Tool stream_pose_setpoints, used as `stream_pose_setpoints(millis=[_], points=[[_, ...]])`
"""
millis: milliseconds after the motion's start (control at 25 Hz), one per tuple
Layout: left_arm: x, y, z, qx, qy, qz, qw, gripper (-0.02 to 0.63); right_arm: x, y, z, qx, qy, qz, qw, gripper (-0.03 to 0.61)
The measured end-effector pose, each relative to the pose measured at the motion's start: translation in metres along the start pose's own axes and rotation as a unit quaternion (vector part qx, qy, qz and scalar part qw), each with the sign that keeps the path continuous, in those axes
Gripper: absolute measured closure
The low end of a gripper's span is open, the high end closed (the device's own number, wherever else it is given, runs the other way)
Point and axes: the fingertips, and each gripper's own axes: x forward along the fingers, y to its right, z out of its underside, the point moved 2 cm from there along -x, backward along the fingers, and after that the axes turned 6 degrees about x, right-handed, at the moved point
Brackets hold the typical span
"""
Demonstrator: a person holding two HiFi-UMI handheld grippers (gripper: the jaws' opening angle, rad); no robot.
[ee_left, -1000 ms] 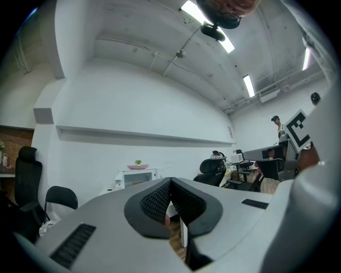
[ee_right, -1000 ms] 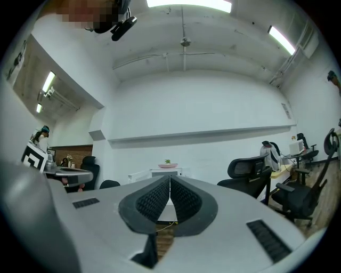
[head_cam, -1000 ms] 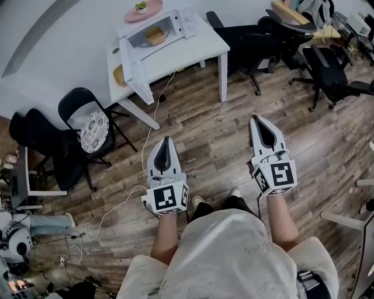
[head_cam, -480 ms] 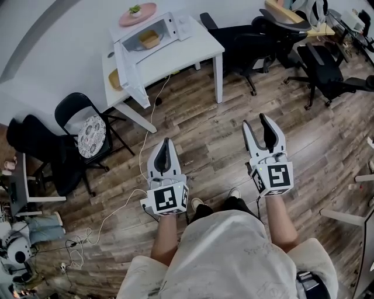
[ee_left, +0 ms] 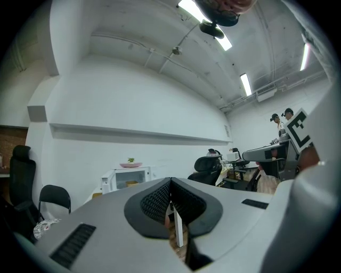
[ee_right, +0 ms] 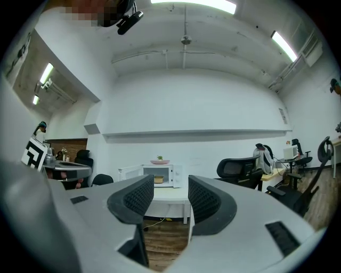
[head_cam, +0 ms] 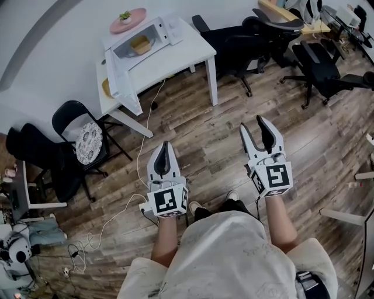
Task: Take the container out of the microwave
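Black folding chair (head_cam: 69, 114): far left, on the grey-brown wood-plank floor (head_cam: 198, 134), with a round patterned cushion (head_cam: 85, 142) on its seat.
White square table (head_cam: 184, 55): beyond the chair, against the pale wall.
White microwave oven (head_cam: 172, 32): on the table's far side, with its door (head_cam: 120, 73) swung wide open towards the near left.
Round pink plate (head_cam: 131, 20): on top of the microwave oven, carrying a small green plant (head_cam: 124, 15).
Small tan container (head_cam: 139, 44): inside the open microwave oven cavity, well apart from both grippers; both gripper views show it there too, tiny and far off (ee_left: 131, 182) (ee_right: 159, 179).
Thin white cable (head_cam: 146, 125): trails from the table across the floor towards the person's left side.
Left gripper (head_cam: 164, 146): held level over the floor; its own view shows the jaws pressed together with nothing between them (ee_left: 170, 184).
Right gripper (head_cam: 255, 125): held level just beside the left gripper; its jaws have just been opening and now stand wide apart, with only the distant table and microwave oven showing through the gap (ee_right: 169, 187).
Black office chairs (head_cam: 251, 35): clustered on the right, past the table.
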Motion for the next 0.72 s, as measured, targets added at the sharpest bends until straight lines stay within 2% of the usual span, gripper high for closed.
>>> stream_pose_setpoints(millis=[480, 720], points=[[0.047, 0.082, -0.013, -0.001, 0.010, 0.029, 0.9995, 0.606, -0.030, 0.091, -0.002, 0.007, 0.009, 0.038, 0.999, 0.371], [0.055, 0.114, -0.015, -0.001, 0.006, 0.031, 0.9995, 0.606, -0.052, 0.129, 0.000, 0.016, 0.011, 0.055, 0.998, 0.371]])
